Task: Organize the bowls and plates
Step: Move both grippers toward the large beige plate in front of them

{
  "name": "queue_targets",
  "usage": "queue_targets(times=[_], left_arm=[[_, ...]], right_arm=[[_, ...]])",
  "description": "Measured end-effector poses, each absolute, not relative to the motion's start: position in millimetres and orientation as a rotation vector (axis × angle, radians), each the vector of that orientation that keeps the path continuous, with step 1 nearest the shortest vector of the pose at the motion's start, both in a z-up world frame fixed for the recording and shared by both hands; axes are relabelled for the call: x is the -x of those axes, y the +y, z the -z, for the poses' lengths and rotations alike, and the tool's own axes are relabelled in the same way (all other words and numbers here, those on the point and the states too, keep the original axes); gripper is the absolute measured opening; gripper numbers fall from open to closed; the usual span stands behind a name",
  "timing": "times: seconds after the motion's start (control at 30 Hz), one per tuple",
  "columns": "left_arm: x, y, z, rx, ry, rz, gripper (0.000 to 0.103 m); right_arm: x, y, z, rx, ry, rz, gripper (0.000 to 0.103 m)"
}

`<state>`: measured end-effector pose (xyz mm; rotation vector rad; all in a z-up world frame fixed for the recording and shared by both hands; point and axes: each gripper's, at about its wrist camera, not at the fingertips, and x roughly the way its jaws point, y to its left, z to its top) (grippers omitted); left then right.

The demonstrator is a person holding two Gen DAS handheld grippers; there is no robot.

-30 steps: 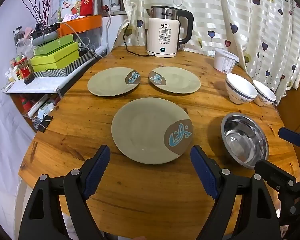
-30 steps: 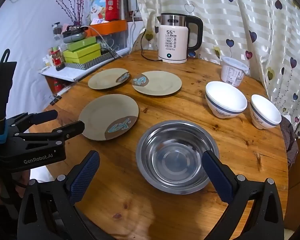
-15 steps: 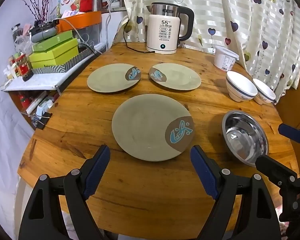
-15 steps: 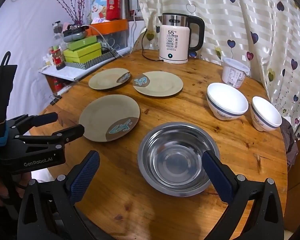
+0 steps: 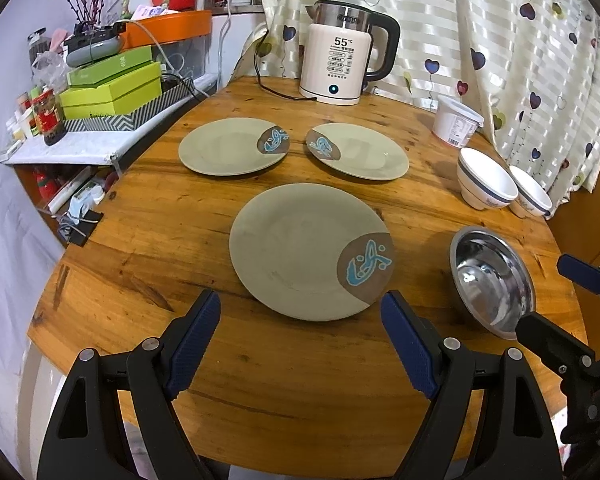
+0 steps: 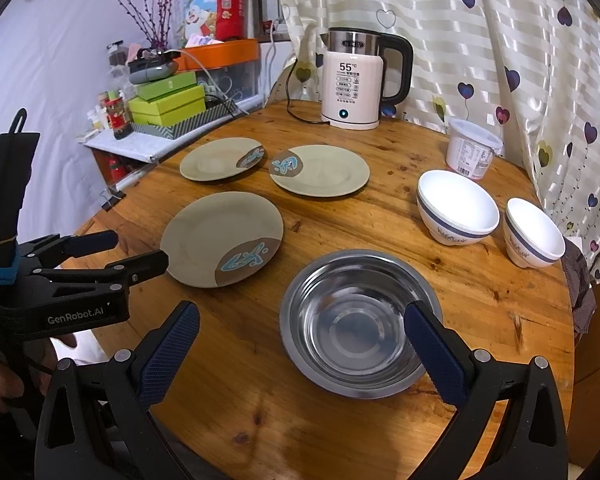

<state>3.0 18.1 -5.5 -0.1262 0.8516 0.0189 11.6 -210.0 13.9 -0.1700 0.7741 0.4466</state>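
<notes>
Little was changed since earlier: both grippers' jaws were held open, empty. "GenRobot.AI" was read on the left gripper (image 6: 100,256); "55°C" on the kettle (image 6: 350,84).

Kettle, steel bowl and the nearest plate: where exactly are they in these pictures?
Electric kettle (image 6: 354,92): right wrist view, on its cream body below the 55 display.
Stainless steel bowl (image 6: 352,328): right wrist view, on its inner bottom.
Nearest plate (image 5: 296,248): left wrist view, on its plain green middle.
</notes>
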Motion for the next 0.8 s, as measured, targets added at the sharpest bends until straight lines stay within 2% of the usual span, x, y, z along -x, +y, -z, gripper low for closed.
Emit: queue_targets(times=[0.8], left_arm=[[-5.4,23.2,8.2,0.212,0.86,0.05,0.083]], right_arm=[[-16.9,-206.9,-16.8,0.169,0.785,-0.442,0.103]])
